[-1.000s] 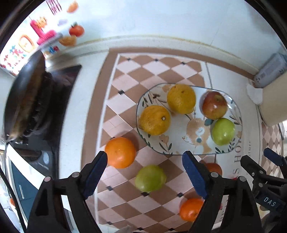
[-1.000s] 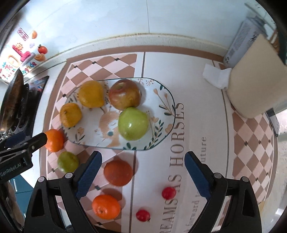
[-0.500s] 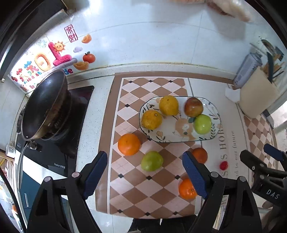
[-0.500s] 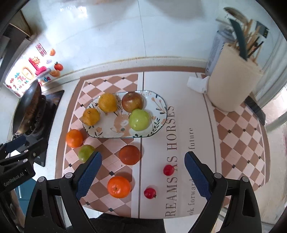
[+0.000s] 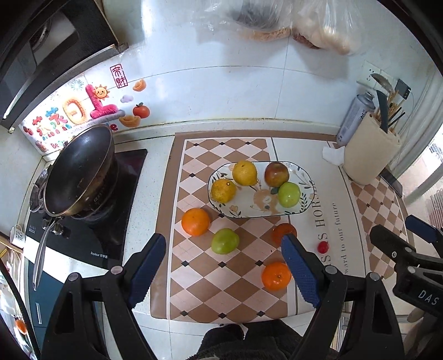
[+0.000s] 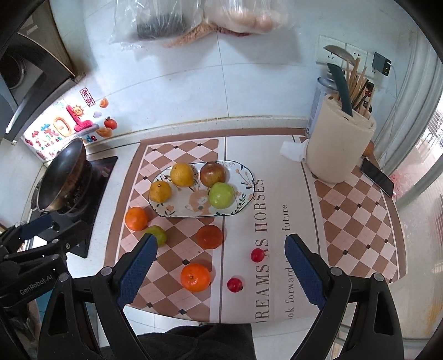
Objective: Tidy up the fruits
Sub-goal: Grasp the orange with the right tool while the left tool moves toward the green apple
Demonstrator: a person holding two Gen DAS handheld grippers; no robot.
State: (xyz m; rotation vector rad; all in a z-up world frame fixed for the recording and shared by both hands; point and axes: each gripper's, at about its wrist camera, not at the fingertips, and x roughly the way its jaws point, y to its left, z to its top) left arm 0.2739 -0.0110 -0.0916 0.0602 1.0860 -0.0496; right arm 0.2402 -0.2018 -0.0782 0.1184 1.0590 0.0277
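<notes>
A patterned plate [image 5: 306,205] [image 6: 246,177] on the checkered mat holds two yellow citrus [image 5: 244,172], a red apple [image 5: 276,174] and a green apple [image 5: 289,194]. On the mat in front lie an orange [image 5: 195,221], a green fruit [image 5: 225,241], a dark orange [image 6: 209,236], another orange [image 6: 195,277] and two small red fruits [image 6: 257,255] [image 6: 234,284]. My left gripper [image 5: 225,271] and right gripper [image 6: 221,271] are open and empty, high above the mat's near edge.
A black wok [image 5: 79,174] sits on the stove at the left. A beige utensil holder [image 6: 340,146], a spray can [image 5: 355,119], a crumpled tissue [image 6: 292,151] and a phone [image 6: 378,177] stand at the right. Plastic bags [image 6: 193,19] hang on the wall.
Both grippers have pulled up and back from the plate, so the whole counter shows. Both stay open. No fruit has moved.
</notes>
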